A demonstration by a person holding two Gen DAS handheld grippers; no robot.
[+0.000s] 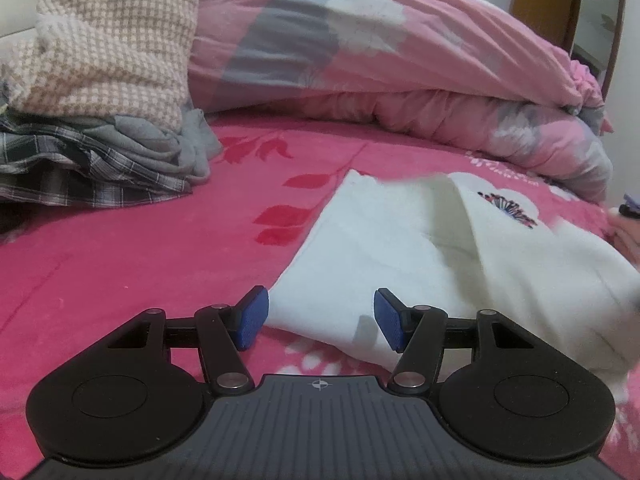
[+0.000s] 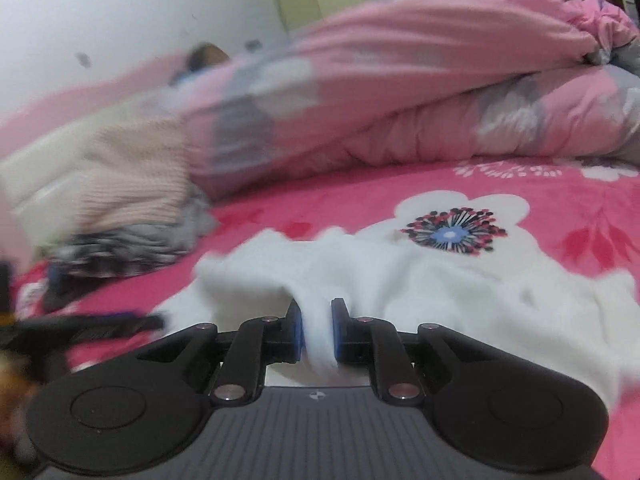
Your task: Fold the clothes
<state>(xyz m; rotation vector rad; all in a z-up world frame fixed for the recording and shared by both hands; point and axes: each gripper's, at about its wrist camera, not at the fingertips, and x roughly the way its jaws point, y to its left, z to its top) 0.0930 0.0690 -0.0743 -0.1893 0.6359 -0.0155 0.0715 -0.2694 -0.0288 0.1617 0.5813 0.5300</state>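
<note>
A white fleece garment [image 1: 420, 256] lies on the pink flowered bedsheet [image 1: 140, 248], partly folded over itself. My left gripper [image 1: 320, 318] hovers open at the garment's near left corner, its blue pads [image 1: 252, 316] apart with only a bit of the corner between them, not pinched. In the right wrist view the same white garment [image 2: 460, 280] spreads ahead, and my right gripper [image 2: 316, 330] is shut on a bunched fold of it, white cloth squeezed between the blue pads. That view is blurred by motion.
A pile of clothes sits at the left: a beige checked knit [image 1: 108, 44] on top of grey and plaid garments [image 1: 92, 160]. A rolled pink flowered quilt [image 1: 380, 64] runs along the back. A wooden door [image 1: 560, 4] stands at the far right.
</note>
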